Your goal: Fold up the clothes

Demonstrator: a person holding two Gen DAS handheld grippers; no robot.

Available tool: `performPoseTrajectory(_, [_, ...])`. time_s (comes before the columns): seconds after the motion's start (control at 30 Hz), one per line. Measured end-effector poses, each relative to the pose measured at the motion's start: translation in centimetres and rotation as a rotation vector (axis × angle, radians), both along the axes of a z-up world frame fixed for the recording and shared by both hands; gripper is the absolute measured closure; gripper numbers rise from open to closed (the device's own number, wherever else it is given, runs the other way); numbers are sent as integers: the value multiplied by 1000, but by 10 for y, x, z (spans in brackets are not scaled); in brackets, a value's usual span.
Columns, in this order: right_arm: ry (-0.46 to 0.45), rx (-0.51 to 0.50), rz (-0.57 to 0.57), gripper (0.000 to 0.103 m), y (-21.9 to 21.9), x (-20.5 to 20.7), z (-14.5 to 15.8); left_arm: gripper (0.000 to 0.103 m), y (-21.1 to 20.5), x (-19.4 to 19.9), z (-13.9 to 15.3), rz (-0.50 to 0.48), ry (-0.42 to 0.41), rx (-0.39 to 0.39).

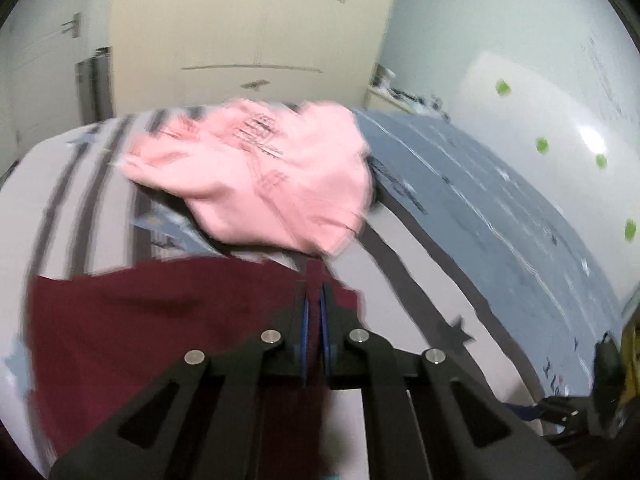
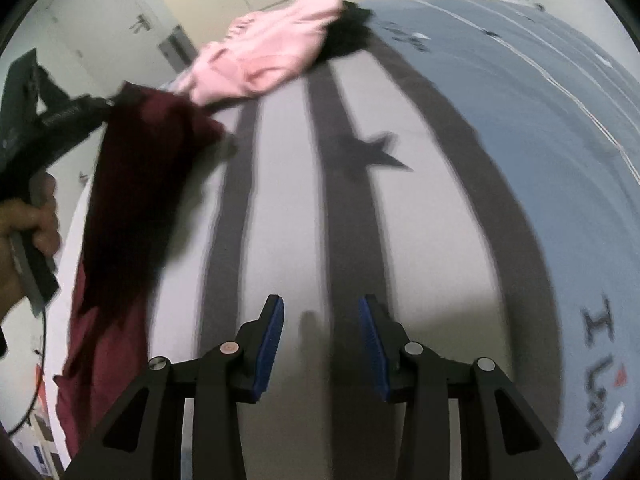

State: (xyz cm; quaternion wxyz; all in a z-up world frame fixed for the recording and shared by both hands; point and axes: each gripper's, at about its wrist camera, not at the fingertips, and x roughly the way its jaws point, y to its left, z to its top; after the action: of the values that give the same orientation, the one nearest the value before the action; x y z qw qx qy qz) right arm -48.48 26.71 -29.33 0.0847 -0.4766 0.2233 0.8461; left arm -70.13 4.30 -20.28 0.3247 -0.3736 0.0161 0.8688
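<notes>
A bed in grey-and-white stripes and blue fills the room, a dark star printed on one stripe. At its far side, toward twelve o'clock, a pink garment lies crumpled against a black garment. Nearer, at nine o'clock, a maroon garment hangs lifted off the sheet — the left gripper, held in a person's hand, pinches its edge between pads pressed together. The right gripper hovers over bare stripes, fingers spread, nothing between them.
</notes>
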Motion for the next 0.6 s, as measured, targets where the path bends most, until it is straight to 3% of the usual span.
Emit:
performPoseTrajectory(0.13, [36, -43, 26, 63, -22, -46, 7, 100, -69, -51, 11, 106, -1, -32])
performPoseTrajectory(0.27, [61, -67, 36, 62, -39, -103, 11, 100, -121, -94, -1, 183, -47, -71])
performPoseTrajectory(0.6, [22, -83, 110, 61, -75, -240, -6, 100, -160, -135, -62, 208, -182, -64])
